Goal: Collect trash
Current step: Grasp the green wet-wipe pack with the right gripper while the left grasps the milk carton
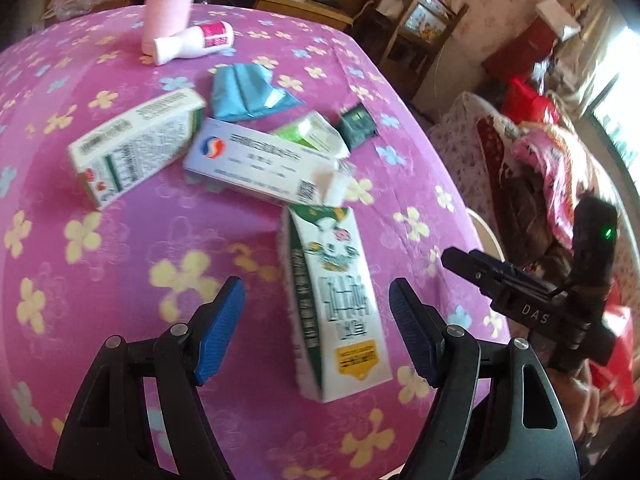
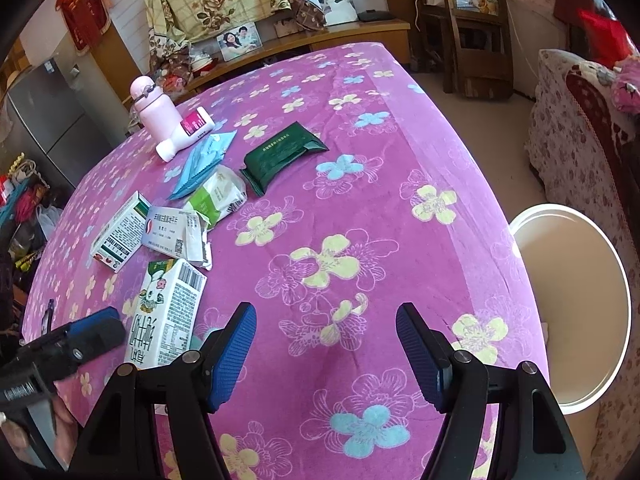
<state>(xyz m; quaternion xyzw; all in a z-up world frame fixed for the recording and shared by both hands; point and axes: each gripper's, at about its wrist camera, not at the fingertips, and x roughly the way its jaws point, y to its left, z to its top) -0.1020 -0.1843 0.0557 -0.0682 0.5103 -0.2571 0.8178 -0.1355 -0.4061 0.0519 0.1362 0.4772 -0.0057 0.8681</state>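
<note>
Hovering with jaws apart and empty, the left tool (image 1: 316, 332) straddles a panda-print milk carton (image 1: 336, 300) near the bench's (image 2: 400, 160) right edge; the right tool (image 2: 326, 354), also apart, holds nothing. Boxes, wrappers and a bottle (all uncollected) lie mid-bench, suggesting collection has barely begun, the white bin (image 2: 576, 312) beside that edge apparently empty.

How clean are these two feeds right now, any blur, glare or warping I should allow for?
Left wrist view: motion-smeared, print on the milk carton soft, window at right blown out. Right wrist view: sharper, evenly lit, only the bin rim glares. Both bulge the tablecloth with dark corners.
</note>
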